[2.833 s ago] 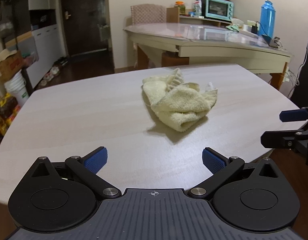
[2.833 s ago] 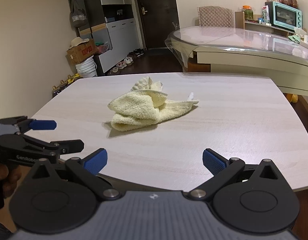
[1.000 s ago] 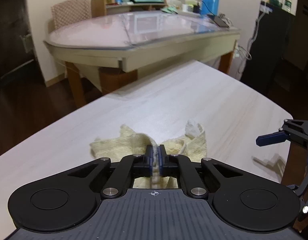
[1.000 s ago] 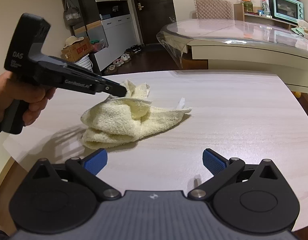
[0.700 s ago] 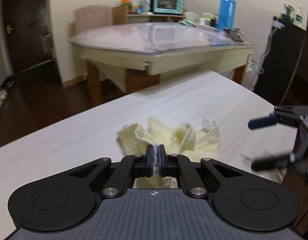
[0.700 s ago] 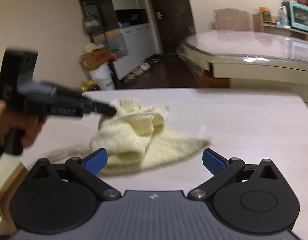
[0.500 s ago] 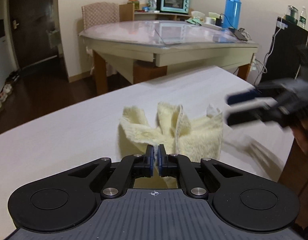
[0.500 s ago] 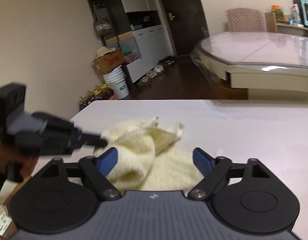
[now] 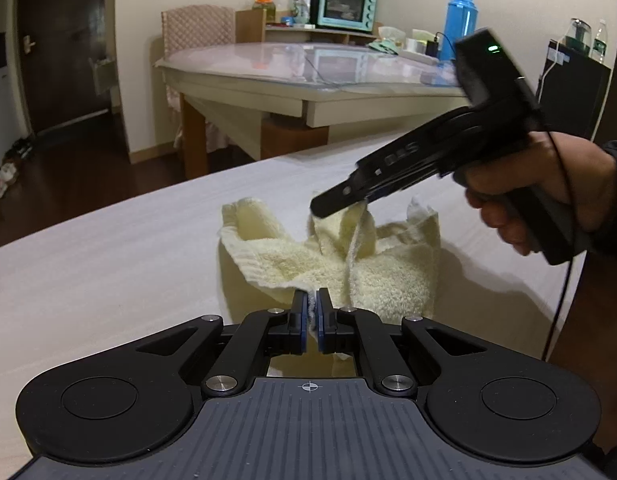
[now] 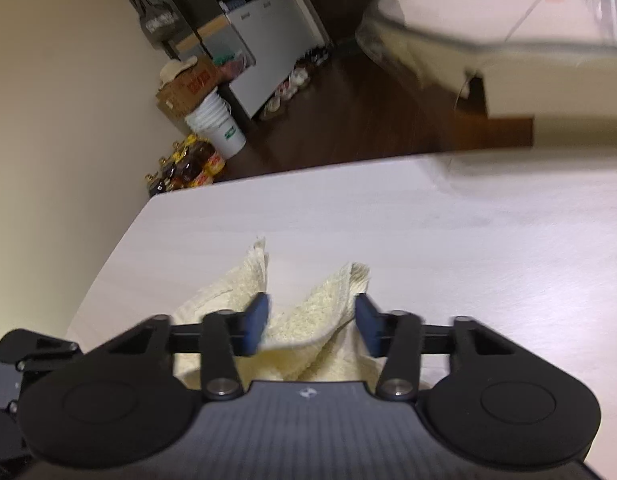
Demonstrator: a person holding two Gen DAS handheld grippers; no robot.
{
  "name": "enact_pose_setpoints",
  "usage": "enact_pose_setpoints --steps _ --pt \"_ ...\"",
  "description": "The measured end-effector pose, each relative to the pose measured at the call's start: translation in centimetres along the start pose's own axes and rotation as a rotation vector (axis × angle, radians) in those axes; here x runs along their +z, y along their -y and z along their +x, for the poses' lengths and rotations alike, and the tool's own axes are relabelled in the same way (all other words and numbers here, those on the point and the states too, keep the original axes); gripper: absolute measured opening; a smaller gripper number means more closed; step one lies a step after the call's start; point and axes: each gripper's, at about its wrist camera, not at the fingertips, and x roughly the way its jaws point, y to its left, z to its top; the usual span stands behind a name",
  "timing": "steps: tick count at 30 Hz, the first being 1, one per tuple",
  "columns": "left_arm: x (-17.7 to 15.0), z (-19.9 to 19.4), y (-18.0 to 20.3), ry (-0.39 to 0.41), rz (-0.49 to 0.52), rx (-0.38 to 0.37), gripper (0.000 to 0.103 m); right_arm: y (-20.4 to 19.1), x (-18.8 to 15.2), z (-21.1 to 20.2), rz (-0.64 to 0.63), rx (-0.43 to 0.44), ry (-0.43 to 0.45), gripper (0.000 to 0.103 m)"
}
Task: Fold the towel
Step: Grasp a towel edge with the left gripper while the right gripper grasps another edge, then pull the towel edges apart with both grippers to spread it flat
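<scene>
The towel [image 9: 332, 264] lies bunched on the counter [image 9: 108, 264]. The left tool [image 9: 312, 318] is clamped on its near edge. The right tool [image 10: 311, 326] is closing, a raised fold between its blue pads [image 10: 255, 322], not yet pinched in its own view.

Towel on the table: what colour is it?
Pale yellow towel, plain terry; clearest in the left wrist view.

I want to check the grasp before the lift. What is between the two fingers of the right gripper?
In the right wrist view, a raised fold of the yellow towel lies between the closing jaws of the right gripper.
</scene>
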Motion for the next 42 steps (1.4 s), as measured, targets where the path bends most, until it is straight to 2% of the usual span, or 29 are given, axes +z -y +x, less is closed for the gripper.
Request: enact_pose_setpoints --steps 2,6,8,10,11,14,18,23,24,27,29,33,35,37,40,41,42 --pt "-0.2 -0.1 -0.1 0.001 -0.007 0.002 0.005 -0.1 -1.1 -0.7 -0.021 -0.01 0.03 0.006" --pt "-0.1 -0.3 -0.4 0.005 -0.019 0.007 0.005 -1.0 -2.7 -4.7 -0.058 -0.003 0.139 0.004" --pt "0.0 -0.3 -0.4 0.006 -0.015 0.01 0.005 -1.9 -4.4 -8.7 -0.073 0.018 0.219 0.003" --pt "0.2 -0.3 -0.2 0.006 -0.01 0.009 0.005 -2.1 -5.6 -10.7 -0.074 0.034 0.251 0.003" --pt "0.3 -0.3 -0.1 0.006 -0.007 0.011 0.005 -2.4 -7.4 -13.2 -0.071 0.057 0.282 0.003" --pt "0.3 -0.4 0.0 0.002 -0.002 0.002 0.006 -2.4 -10.8 -16.1 -0.054 0.075 0.291 0.003" --pt "0.7 -0.8 0.3 0.011 -0.006 0.0 0.015 -2.4 -14.9 -18.5 -0.021 0.098 0.277 0.003" --pt "2.6 -1.1 0.4 0.042 0.013 0.019 0.014 -3.2 -17.8 -19.1 -0.013 0.148 0.213 0.003" --pt "3.2 -1.1 0.6 0.047 0.025 0.011 0.015 -3.5 -18.3 -18.9 -0.016 0.163 0.194 0.003" --pt "5.2 0.1 1.5 0.041 0.053 -0.046 0.031 -4.0 -19.2 -18.1 -0.039 0.192 0.141 0.003" --pt "6.4 1.3 2.3 0.027 0.078 -0.082 0.032 -4.1 -19.4 -17.7 -0.043 0.198 0.127 0.003" --pt "7.5 4.8 4.4 -0.065 0.154 -0.169 0.033 -4.1 -20.0 -17.5 -0.05 0.194 0.114 0.003" --pt "7.7 7.3 5.8 -0.14 0.226 -0.194 0.034 -4.1 -20.4 -17.5 -0.042 0.196 0.11 0.003" --pt "7.7 9.0 6.6 -0.192 0.282 -0.202 0.046 -3.9 -20.9 -17.7 -0.038 0.202 0.094 0.003" --pt "7.3 10.5 7.2 -0.263 0.334 -0.233 0.048 -3.7 -20.9 -18.0 -0.028 0.201 0.09 0.003" --pt "7.2 10.8 7.3 -0.277 0.343 -0.243 0.046 -3.6 -20.9 -18.1 -0.022 0.198 0.091 0.003" --pt "7.1 11.0 7.3 -0.291 0.351 -0.253 0.033 -3.2 -21.0 -18.1 -0.009 0.196 0.096 0.003"
